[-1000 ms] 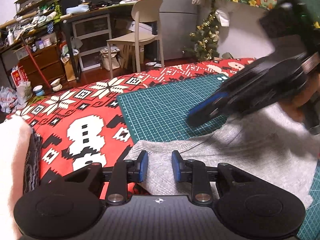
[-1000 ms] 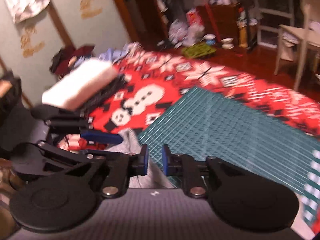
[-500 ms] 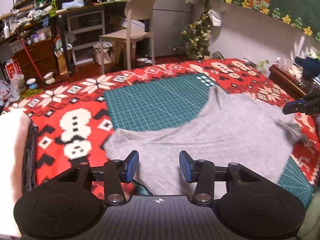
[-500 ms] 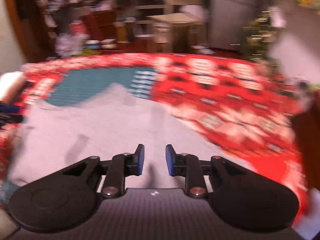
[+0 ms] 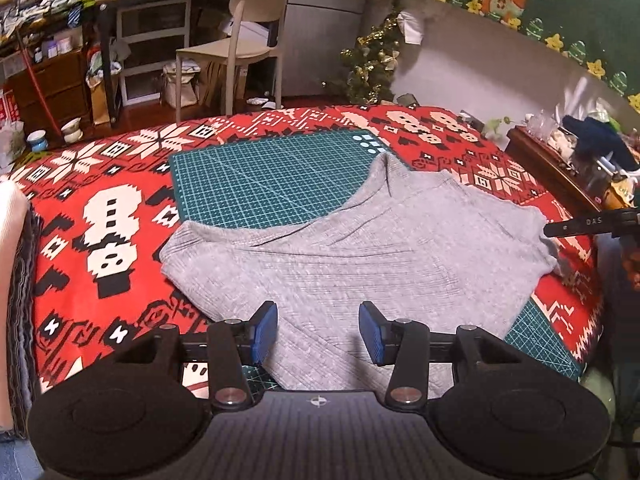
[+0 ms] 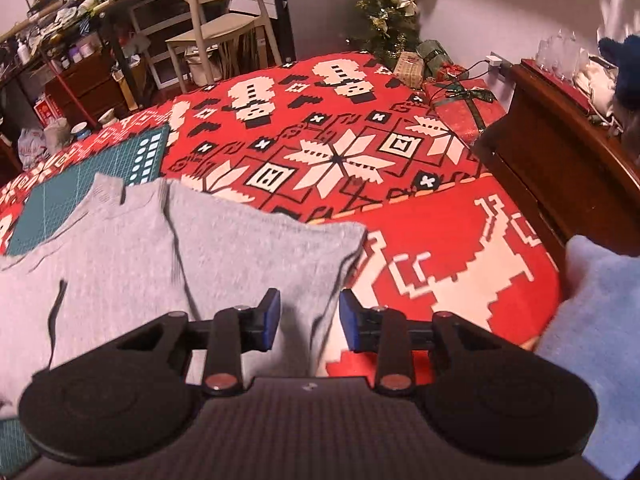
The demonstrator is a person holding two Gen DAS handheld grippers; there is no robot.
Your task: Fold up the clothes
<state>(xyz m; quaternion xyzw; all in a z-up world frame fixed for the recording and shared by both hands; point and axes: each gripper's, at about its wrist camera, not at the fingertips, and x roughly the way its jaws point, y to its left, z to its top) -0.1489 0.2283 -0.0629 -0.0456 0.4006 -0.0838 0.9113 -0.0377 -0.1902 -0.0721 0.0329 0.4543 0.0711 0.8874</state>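
Observation:
A grey knit garment (image 5: 360, 256) lies spread flat across the green cutting mat (image 5: 272, 180) and the red patterned blanket (image 5: 100, 200). My left gripper (image 5: 318, 334) hovers over the garment's near edge, open, with nothing pinched between its blue pads. My right gripper (image 6: 309, 320) hangs over the garment's right-hand edge (image 6: 256, 264). Its jaws are opening; the cloth lies under the gap and the pads do not press on it. One right gripper finger (image 5: 588, 222) shows at the far right of the left wrist view.
A stack of folded clothes (image 5: 16, 280) sits at the blanket's left edge. A dark wooden side table (image 6: 560, 152) and wrapped gifts (image 6: 464, 108) stand to the right, pale blue fabric (image 6: 592, 300) nearer. A chair (image 5: 240, 40) and a small Christmas tree (image 5: 372, 64) stand beyond.
My right gripper swung from beside the left one across to the garment's right edge. The garment went from bunched to spread flat. Both pairs of jaws widened.

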